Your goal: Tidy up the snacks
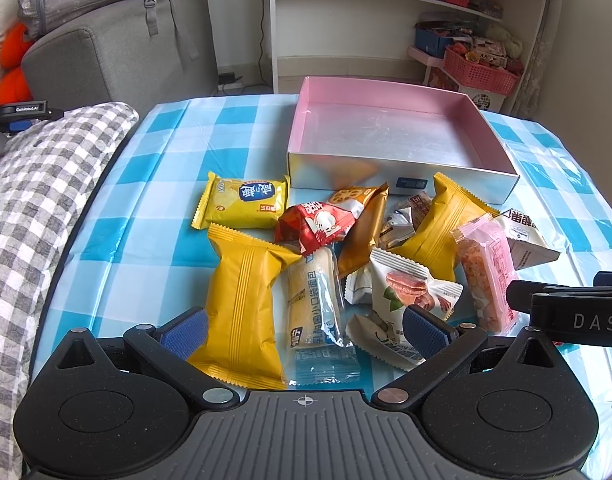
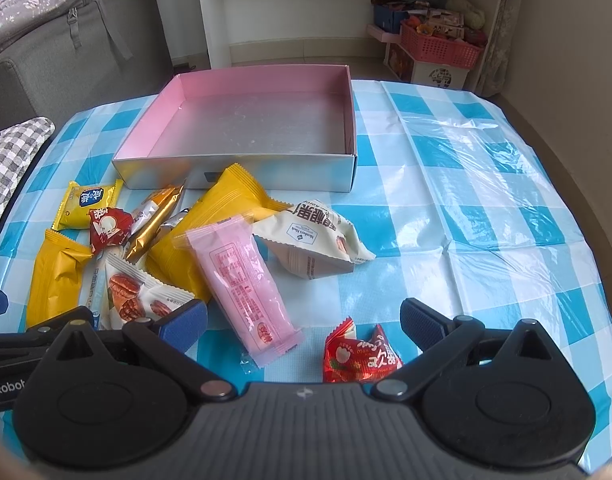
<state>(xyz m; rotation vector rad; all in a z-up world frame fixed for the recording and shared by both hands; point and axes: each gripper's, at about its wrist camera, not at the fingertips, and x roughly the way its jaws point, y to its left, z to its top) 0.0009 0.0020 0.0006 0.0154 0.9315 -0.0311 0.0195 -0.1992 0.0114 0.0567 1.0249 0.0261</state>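
Observation:
A pile of wrapped snacks lies on the blue checked tablecloth in front of an empty pink-lined silver box (image 1: 390,132) (image 2: 257,120). In the left wrist view my left gripper (image 1: 306,330) is open, low over a yellow packet (image 1: 245,304) and a clear bread roll packet (image 1: 318,304). In the right wrist view my right gripper (image 2: 303,328) is open and empty, with a pink bar packet (image 2: 241,280) and a small red packet (image 2: 358,354) between its fingers. A cream packet (image 2: 318,240) lies beyond.
A grey checked cushion (image 1: 33,208) lies at the table's left edge. A grey sofa (image 1: 117,52) and a white shelf unit (image 1: 406,20) with pink baskets stand behind the table. The right gripper's black body (image 1: 566,312) shows at the right of the left wrist view.

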